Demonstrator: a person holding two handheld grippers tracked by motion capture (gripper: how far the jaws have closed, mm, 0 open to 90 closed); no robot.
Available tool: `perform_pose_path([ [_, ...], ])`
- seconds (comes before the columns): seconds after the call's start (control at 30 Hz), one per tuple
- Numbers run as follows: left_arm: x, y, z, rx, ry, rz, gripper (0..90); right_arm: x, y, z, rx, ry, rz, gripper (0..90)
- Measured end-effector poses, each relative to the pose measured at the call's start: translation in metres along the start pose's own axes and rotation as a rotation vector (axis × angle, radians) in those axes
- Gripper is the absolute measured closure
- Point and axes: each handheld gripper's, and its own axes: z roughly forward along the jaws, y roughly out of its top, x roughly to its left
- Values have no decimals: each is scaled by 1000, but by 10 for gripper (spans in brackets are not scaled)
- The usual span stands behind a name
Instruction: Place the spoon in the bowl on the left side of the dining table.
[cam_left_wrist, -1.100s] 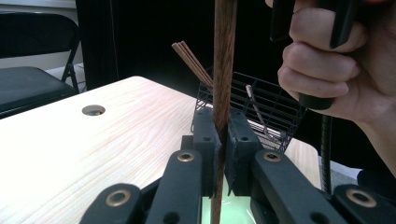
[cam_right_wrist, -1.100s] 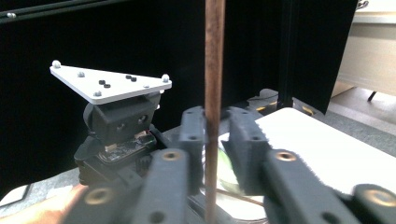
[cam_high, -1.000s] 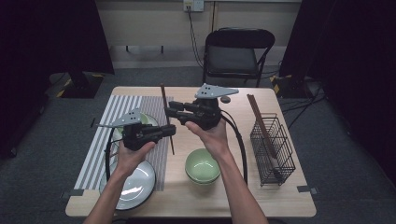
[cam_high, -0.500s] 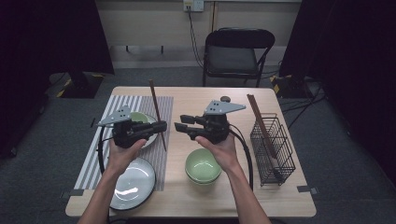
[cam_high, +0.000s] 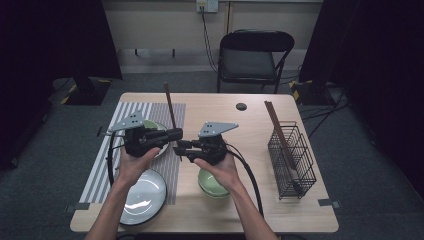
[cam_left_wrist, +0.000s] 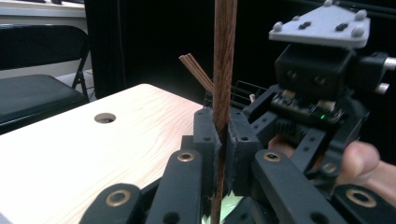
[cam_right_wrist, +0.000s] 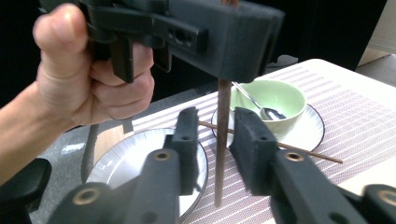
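Two grippers meeting, left gripper (cam_high: 176, 134) clenched on upright chopstick (cam_high: 171, 109), right gripper (cam_high: 179, 147) jaws closing around it, untouching.

Matt wooden chopstick (cam_left_wrist: 224, 70), glossy ceramic bowl (cam_right_wrist: 273, 99)

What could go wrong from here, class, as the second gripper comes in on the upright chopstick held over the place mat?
1. The left gripper clamps the chopstick; the right gripper, jaws just closing, stands around its lower end, apparently not yet pressing. An off-centre close could tilt or drop it.
2. A dropped stick could hit the plate or the bowl with the spoon.
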Motion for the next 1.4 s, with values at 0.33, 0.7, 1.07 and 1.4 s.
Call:
perform_pose_path([
  [0.33, -1, 2, 1, -11, -12, -3, 819, -3, -4, 2, -15, 9, 8, 861],
  [0.7, -3, 9, 4, -28, -17, -7, 847, -3, -5, 2, -34, 27, 10, 849],
  [1.07, 6, 4, -4, -11, 28, -7, 751, -4, -6, 3, -13, 11, 18, 862],
  [1.4, 13, -5, -9, -13, 37, -18, 703, -1, -4, -6, 18, -26, 0, 860],
])
